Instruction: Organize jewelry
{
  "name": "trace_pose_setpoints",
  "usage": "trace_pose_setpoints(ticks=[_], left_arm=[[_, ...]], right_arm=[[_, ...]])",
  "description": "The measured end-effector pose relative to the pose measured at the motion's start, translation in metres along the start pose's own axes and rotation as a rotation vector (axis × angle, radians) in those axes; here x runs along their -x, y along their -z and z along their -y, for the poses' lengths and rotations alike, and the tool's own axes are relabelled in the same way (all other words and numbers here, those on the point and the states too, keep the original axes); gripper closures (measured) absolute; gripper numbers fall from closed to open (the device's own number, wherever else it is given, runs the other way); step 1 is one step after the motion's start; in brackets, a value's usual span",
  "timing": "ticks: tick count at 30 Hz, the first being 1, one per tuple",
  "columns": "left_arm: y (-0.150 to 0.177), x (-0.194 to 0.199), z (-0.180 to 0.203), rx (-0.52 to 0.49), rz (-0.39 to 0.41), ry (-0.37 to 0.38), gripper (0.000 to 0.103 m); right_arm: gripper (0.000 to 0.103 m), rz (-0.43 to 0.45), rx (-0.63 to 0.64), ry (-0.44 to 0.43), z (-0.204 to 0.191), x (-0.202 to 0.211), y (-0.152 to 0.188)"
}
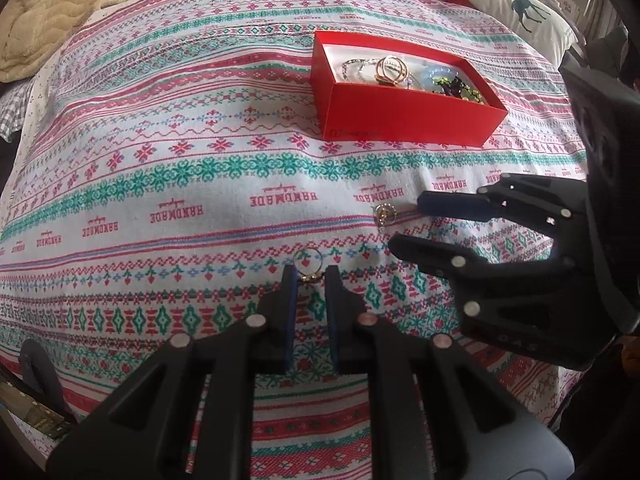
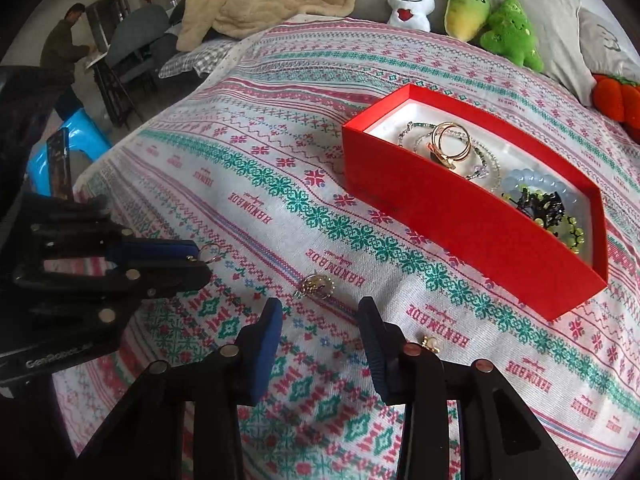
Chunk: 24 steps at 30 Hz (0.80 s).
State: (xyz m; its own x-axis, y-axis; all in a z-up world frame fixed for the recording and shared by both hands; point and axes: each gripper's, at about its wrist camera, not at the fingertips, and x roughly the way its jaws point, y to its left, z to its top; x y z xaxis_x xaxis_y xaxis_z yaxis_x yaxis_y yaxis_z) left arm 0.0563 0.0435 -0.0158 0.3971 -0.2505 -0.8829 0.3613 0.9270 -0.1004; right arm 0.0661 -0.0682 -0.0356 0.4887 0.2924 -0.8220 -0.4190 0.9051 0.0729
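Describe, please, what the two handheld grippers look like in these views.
Both the left gripper and right gripper are matte black plastic linkages with round silver pivot pins and two dark blue ribbed finger pads. Pale lettering marks the left one's body.

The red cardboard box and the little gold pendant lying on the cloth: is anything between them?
No. In the right wrist view only bare patterned cloth stretches between the gold pendant and the red cardboard box.

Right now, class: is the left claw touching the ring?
Touching. The right wrist view shows the left claw pinching the ring at its fingertips, above the cloth.
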Motion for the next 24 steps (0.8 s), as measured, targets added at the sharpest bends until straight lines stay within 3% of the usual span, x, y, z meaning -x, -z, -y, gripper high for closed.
trace_pose_setpoints(ticks=[24], left_arm=[[-0.001, 0.0, -0.007, 0.013, -0.01, 0.003, 0.088]], right_arm=[[0.089, -0.003, -0.006, 0.009, -0.002, -0.012, -0.009]])
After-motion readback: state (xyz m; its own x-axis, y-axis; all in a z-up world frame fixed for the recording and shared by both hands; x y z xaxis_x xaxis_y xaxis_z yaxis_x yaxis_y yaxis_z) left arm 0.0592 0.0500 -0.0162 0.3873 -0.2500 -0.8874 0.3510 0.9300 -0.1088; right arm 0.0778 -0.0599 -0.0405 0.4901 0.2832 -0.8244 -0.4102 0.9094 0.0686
